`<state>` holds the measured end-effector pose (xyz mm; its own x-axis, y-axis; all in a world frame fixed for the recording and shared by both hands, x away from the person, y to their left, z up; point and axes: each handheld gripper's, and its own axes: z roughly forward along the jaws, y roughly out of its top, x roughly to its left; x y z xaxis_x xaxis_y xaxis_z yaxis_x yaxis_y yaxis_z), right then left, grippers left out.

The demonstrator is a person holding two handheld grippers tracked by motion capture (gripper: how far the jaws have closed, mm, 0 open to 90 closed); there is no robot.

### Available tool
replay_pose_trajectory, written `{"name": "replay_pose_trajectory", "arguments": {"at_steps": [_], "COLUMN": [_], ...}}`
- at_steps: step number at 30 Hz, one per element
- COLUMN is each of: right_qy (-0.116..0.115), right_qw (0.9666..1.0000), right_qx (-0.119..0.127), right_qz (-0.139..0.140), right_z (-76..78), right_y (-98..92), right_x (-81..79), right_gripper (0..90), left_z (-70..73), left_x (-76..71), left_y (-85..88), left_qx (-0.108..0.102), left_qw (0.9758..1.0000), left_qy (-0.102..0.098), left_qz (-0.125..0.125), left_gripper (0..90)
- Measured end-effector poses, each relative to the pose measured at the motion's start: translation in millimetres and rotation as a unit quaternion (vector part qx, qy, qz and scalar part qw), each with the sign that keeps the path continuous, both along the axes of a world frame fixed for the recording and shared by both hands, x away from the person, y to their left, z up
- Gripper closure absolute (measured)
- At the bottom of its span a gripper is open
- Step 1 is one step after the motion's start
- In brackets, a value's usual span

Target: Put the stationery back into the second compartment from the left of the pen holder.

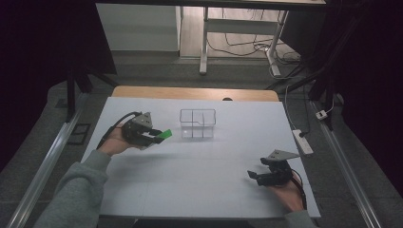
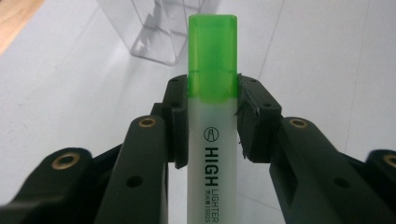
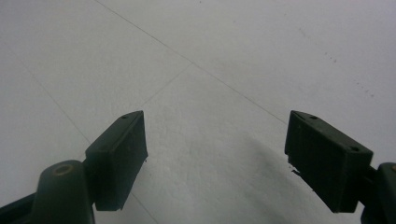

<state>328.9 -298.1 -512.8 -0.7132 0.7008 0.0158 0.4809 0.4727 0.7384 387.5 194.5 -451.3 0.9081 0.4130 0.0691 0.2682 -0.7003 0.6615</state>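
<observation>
Green-capped highlighter (image 2: 212, 116) is clamped in the left gripper (image 2: 212, 123), pads pressing the barrel from both sides just below the cap. Grip sits near the cap end, so the capped tip sticks out ahead of the jaws and the printed barrel runs back between them. Makes sense if the plan is to feed it cap-first into something.

From the high view, the left gripper (image 1: 154, 137) is over the left part of the white table (image 1: 199, 180), highlighter (image 1: 164, 135) pointing toward the clear divided organizer (image 1: 197, 123). Pen is near the box but apart from it, not over any compartment yet. Looks carried clear of the table, though I can't tell for sure from this angle.

In the left gripper view, the organizer (image 2: 154, 32) sits beyond the cap, up and to the left, so the pen isn't lined up with it. Guess: needs a swing toward it and a tilt to vertical before it can drop into a cell. Compartments look empty, but the clear walls make that hard to call.

Right gripper (image 3: 215, 158) is released, jaws wide apart, nothing between them, just bare table under it. In the high view it's parked at the near right (image 1: 260, 173), well apart from the box and pen. Reads as idle, kept out of the left hand's path.

Risk as I see it: slick barrel, narrow pads, could pivot if the cap clips the organizer rim.
</observation>
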Motion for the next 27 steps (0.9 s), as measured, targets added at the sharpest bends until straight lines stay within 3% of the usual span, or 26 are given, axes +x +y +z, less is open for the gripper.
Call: {"name": "replay_pose_trajectory", "arguments": {"at_steps": [10, 16, 27], "right_qy": [0.0, 0.0, -0.002], "right_qw": [1.0, 1.0, 1.0], "right_qx": [0.0, -0.001, 0.001], "right_qz": [0.0, -0.001, 0.0], "right_z": [-0.1, -0.1, 0.2], "right_y": [0.2, -0.1, -0.3], "right_x": [-0.2, -0.2, -0.2], "right_gripper": [20.8, 20.8, 20.8], "left_z": [6.5, 10.7, 18.1], "left_x": [-3.5, -3.6, -4.8], "left_y": [4.7, 6.0, 2.1], "left_qx": [-0.053, -0.086, -0.128], "left_qw": [0.9975, 0.9937, 0.9876], "left_qy": [-0.022, -0.033, -0.052], "left_qz": [0.04, 0.063, 0.075], "left_gripper": [66.4, 66.3, 66.3]}}
